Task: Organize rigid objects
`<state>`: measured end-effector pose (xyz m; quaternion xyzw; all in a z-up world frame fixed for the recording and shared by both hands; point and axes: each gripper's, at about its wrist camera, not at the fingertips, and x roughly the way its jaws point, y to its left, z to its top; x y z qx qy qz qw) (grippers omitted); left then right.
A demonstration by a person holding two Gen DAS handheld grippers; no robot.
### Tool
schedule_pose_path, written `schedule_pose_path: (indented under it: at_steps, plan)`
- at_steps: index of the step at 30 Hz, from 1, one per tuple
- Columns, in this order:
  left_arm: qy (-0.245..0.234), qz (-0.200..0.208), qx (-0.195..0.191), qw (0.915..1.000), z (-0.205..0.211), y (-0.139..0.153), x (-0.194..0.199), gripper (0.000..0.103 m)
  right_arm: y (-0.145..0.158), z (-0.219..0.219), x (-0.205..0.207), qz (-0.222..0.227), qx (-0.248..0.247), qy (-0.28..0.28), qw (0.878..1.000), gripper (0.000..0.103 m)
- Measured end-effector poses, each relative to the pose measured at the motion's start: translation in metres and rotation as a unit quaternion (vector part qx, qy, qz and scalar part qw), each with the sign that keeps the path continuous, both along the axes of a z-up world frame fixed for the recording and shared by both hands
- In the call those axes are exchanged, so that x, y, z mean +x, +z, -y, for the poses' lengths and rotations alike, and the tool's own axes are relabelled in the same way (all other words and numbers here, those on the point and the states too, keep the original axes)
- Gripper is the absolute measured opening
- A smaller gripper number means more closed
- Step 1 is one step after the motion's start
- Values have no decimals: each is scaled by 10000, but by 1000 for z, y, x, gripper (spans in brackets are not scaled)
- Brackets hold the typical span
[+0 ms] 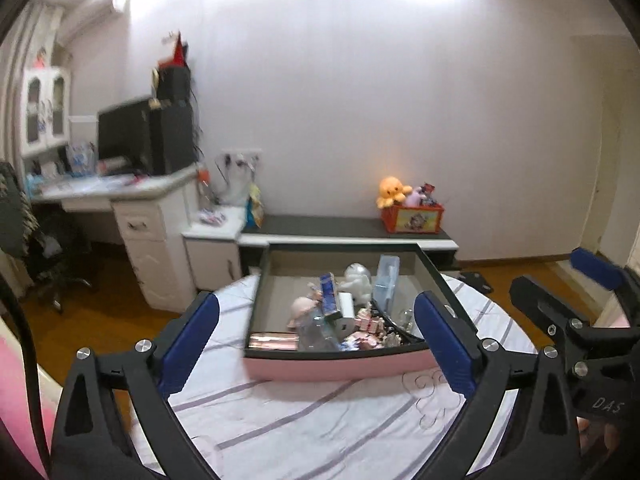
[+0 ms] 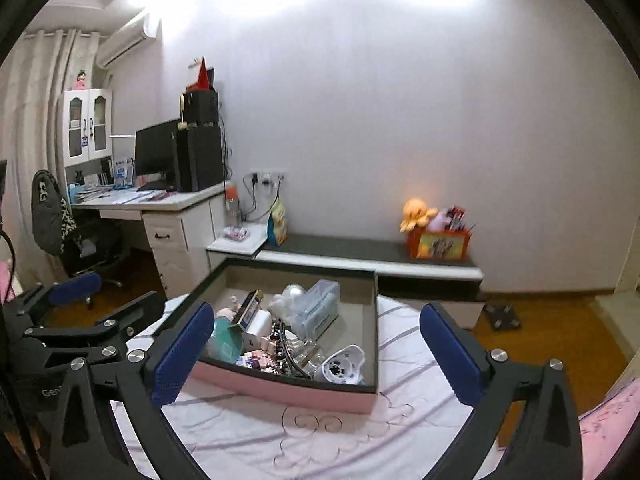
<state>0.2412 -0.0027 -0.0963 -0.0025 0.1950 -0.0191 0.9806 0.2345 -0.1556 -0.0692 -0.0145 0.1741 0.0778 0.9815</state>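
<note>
The box (image 2: 280, 390) sits mid-bed (image 2: 320, 440), its small items (image 2: 280, 340) jumbled inside, so sorting looks unfinished. Left tool (image 1: 316, 344) and right tool (image 2: 316, 354) both hover near it, spread wide, empty.

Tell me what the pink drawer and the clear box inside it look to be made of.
Pink drawer: likely painted or laminated board, with a smooth matte pink front, dark rim and flat grey lining. Clear box: probably hard plastic, see-through with glossy highlights and moulded edges. Both grippers, left and right, are open.
</note>
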Motion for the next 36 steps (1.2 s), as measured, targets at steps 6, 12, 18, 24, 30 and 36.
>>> schedule_pose_path:
  at_steps: [6, 12, 18, 24, 30, 36]
  plan:
    - [-51, 319, 70, 9995, 2, 27, -64, 100, 24, 3, -62, 258, 115, -37, 9996, 103]
    - [-108, 636, 143, 9978, 2, 55, -125, 100, 47, 5, -117, 429, 111, -51, 9990, 103]
    - [-62, 919, 46, 9957, -6, 76, -170, 103, 71, 4, -164, 692, -67, -119, 9975, 103]
    - [132, 1249, 54, 9921, -9, 91, -205, 103, 86, -1, -192, 924, -198, -72, 9955, 103]
    - [203, 1428, 146, 9894, -9, 97, -219, 103, 97, -7, -212, 1124, -306, -74, 9932, 103]
    - [189, 1423, 123, 9896, -8, 97, -221, 103, 93, -4, -213, 1167, -284, -92, 9927, 103]
